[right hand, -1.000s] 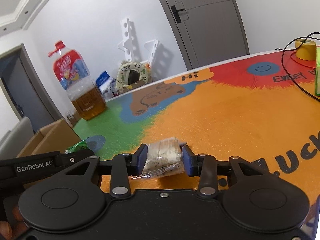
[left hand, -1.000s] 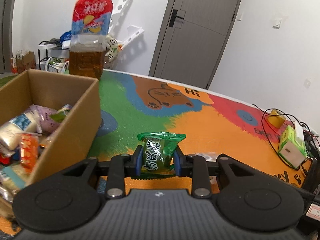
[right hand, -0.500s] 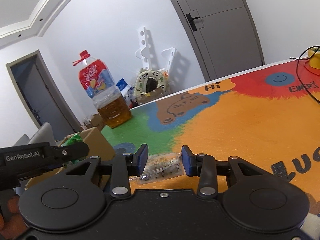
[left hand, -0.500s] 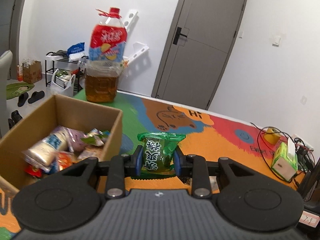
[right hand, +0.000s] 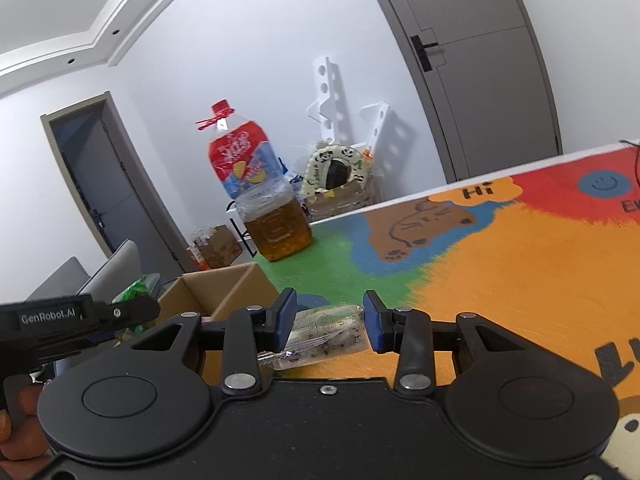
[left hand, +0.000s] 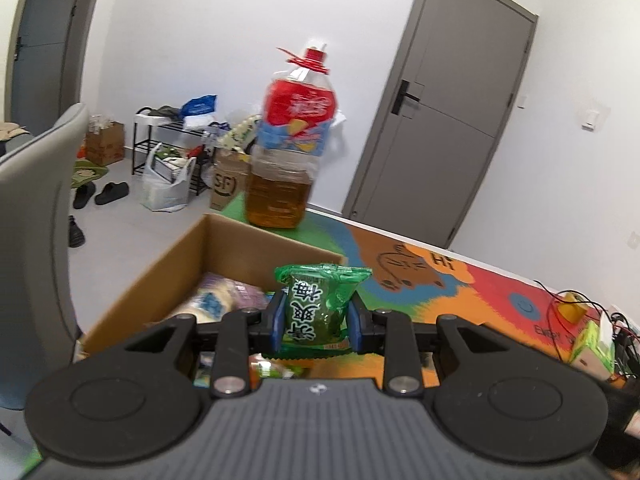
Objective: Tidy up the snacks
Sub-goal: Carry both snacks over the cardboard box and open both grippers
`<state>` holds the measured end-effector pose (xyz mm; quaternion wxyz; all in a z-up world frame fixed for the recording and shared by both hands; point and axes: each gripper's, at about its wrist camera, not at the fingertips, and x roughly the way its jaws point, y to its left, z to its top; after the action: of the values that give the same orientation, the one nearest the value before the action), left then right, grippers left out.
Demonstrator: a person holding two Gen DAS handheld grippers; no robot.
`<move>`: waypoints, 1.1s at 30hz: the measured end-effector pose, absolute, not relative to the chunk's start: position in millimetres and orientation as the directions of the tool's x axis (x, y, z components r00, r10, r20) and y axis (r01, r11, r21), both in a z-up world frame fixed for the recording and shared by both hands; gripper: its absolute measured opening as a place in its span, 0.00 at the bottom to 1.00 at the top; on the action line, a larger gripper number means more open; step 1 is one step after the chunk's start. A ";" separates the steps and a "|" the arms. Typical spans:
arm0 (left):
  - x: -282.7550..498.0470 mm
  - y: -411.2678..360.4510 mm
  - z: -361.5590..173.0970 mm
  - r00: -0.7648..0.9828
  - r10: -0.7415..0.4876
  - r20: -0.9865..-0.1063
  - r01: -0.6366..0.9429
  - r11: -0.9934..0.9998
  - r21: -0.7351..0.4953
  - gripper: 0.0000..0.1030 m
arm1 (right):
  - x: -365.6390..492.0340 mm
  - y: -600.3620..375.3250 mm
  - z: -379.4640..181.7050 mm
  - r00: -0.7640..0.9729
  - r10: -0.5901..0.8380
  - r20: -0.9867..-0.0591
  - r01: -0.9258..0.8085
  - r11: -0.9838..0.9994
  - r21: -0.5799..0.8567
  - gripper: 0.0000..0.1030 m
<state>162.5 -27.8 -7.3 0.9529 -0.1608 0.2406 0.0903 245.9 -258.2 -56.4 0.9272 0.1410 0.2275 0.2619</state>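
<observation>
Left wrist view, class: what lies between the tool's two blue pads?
In the left wrist view, a green plastic snack packet with black lettering is clamped upright between the blue pads of the left tool.

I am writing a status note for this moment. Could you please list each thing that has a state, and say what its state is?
left gripper: shut on the green snack packet, held over the box.
right gripper: shut on the clear snack packet, held above the table.
cardboard box: open, with snacks inside.
oil bottle: upright, capped, partly full.
grey door: closed.
</observation>
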 end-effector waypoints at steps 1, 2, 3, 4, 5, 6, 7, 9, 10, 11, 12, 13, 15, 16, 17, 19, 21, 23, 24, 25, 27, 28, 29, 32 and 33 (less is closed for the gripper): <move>162.2 -22.0 -8.9 0.863 0.103 -0.494 -0.261 0.929 -0.262 0.29 | 246.1 -255.7 -52.5 0.762 0.548 -0.346 -0.425 0.825 0.372 0.36; 162.5 -16.4 -11.2 0.855 0.110 -0.506 -0.274 0.925 -0.263 0.29 | 246.3 -253.8 -48.9 0.764 0.547 -0.343 -0.428 0.826 0.366 0.36; 163.7 -10.5 -14.4 0.844 0.109 -0.525 -0.286 0.920 -0.269 0.29 | 245.9 -252.4 -45.1 0.765 0.548 -0.339 -0.431 0.826 0.362 0.36; 164.0 -6.6 -17.1 0.836 0.106 -0.539 -0.293 0.916 -0.274 0.31 | 245.9 -250.6 -40.8 0.766 0.548 -0.335 -0.435 0.826 0.357 0.36; 164.5 -2.6 -18.8 0.828 0.110 -0.549 -0.303 0.913 -0.274 0.33 | 245.8 -248.4 -36.7 0.767 0.550 -0.331 -0.441 0.826 0.351 0.36; 164.8 1.5 -20.9 0.820 0.120 -0.560 -0.318 0.908 -0.271 0.37 | 245.3 -245.8 -33.1 0.768 0.550 -0.328 -0.445 0.827 0.344 0.36; 164.0 4.7 -22.2 0.814 0.132 -0.565 -0.332 0.905 -0.267 0.44 | 244.5 -242.9 -28.9 0.769 0.551 -0.324 -0.451 0.827 0.336 0.36; 160.7 12.3 -22.2 0.812 0.154 -0.563 -0.355 0.895 -0.269 0.52 | 242.5 -236.5 -21.4 0.768 0.557 -0.316 -0.464 0.824 0.324 0.36; 158.3 15.7 -21.7 0.815 0.159 -0.557 -0.360 0.893 -0.272 0.52 | 241.9 -233.1 -18.7 0.767 0.559 -0.313 -0.469 0.823 0.320 0.36; 156.2 18.8 -20.7 0.817 0.162 -0.553 -0.362 0.892 -0.272 0.53 | 241.1 -228.7 -15.4 0.765 0.564 -0.311 -0.478 0.820 0.314 0.36; 153.9 21.3 -19.9 0.818 0.163 -0.551 -0.363 0.891 -0.274 0.53 | 240.3 -224.6 -13.1 0.762 0.568 -0.310 -0.484 0.818 0.310 0.36; 151.3 24.7 -18.6 0.820 0.164 -0.548 -0.364 0.888 -0.279 0.54 | 239.5 -220.6 -11.5 0.759 0.573 -0.309 -0.491 0.816 0.305 0.36; 145.4 30.5 -16.1 0.825 0.167 -0.540 -0.367 0.884 -0.289 0.56 | 237.6 -211.8 -8.7 0.752 0.583 -0.309 -0.506 0.810 0.298 0.36; 142.7 33.0 -15.1 0.827 0.168 -0.537 -0.368 0.883 -0.291 0.57 | 236.4 -207.4 -7.3 0.747 0.588 -0.310 -0.512 0.807 0.294 0.36; 140.0 34.3 -14.2 0.828 0.168 -0.534 -0.368 0.882 -0.293 0.58 | 235.4 -201.6 -6.4 0.742 0.594 -0.312 -0.521 0.803 0.289 0.36; 134.1 40.5 -13.5 0.831 0.165 -0.532 -0.368 0.879 -0.302 0.62 | 233.5 -191.5 -5.3 0.730 0.604 -0.318 -0.537 0.796 0.280 0.36; 128.1 45.6 -13.7 0.832 0.168 -0.529 -0.373 0.875 -0.309 0.64 | 230.5 -182.3 -4.5 0.718 0.616 -0.324 -0.552 0.788 0.275 0.36; 123.8 50.6 -14.0 0.831 0.169 -0.529 -0.377 0.871 -0.313 0.65 | 227.0 -171.7 -4.0 0.704 0.628 -0.331 -0.568 0.778 0.268 0.36; 121.6 52.6 -14.0 0.832 0.168 -0.529 -0.377 0.871 -0.316 0.66 | 225.0 -167.3 -4.0 0.698 0.634 -0.334 -0.575 0.774 0.267 0.36; 119.3 54.6 -14.0 0.833 0.166 -0.528 -0.375 0.870 -0.319 0.66 | 223.1 -162.7 -3.9 0.690 0.639 -0.338 -0.582 0.769 0.266 0.36; 114.2 58.5 -13.7 0.837 0.165 -0.522 -0.373 0.870 -0.323 0.67 | 219.2 -153.9 -4.1 0.673 0.653 -0.348 -0.596 0.757 0.267 0.36; 110.8 60.8 -13.5 0.839 0.167 -0.518 -0.374 0.868 -0.327 0.69 | 216.5 -149.8 -3.8 0.663 0.661 -0.352 -0.606 0.749 0.268 0.36; 107.8 63.0 -13.6 0.840 0.169 -0.516 -0.376 0.866 -0.330 0.69 | 213.7 -145.0 -3.8 0.648 0.673 -0.358 -0.618 0.738 0.269 0.36; 99.4 69.7 -14.3 0.841 0.174 -0.512 -0.384 0.859 -0.339 0.72 | 207.9 -133.3 -4.4 0.597 0.711 -0.371 -0.650 0.700 0.296 0.42; 97.4 71.4 -14.8 0.841 0.174 -0.513 -0.386 0.857 -0.342 0.72 | 207.1 -130.9 -5.0 0.585 0.717 -0.380 -0.654 0.694 0.302 0.44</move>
<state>97.4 71.4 -14.8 0.9334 -0.2216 0.2391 0.1498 207.1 -130.9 -5.0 0.8878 0.0649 0.2423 0.3859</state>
